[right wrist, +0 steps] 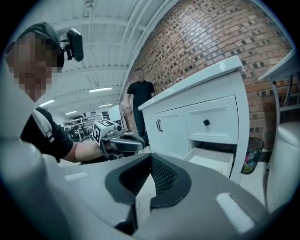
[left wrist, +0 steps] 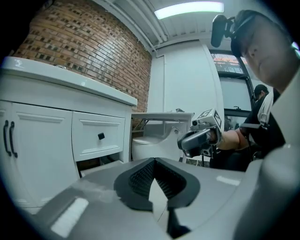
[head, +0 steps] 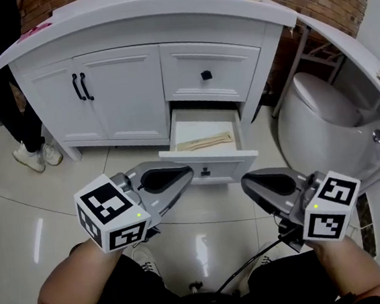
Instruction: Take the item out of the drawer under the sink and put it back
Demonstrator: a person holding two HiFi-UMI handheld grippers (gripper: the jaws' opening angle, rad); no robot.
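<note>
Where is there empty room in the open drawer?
The back half of the drawer, behind the flat tan item and between the side walls, is bare. The front strip is crowded: the item lies across it.

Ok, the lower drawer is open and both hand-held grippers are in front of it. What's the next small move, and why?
Probably open the right hand-held gripper and ease it toward the tan item lying flat in the open drawer. Both it and the left hand-held gripper are shut and empty, short of the drawer front, so nothing can be picked up yet.
</note>
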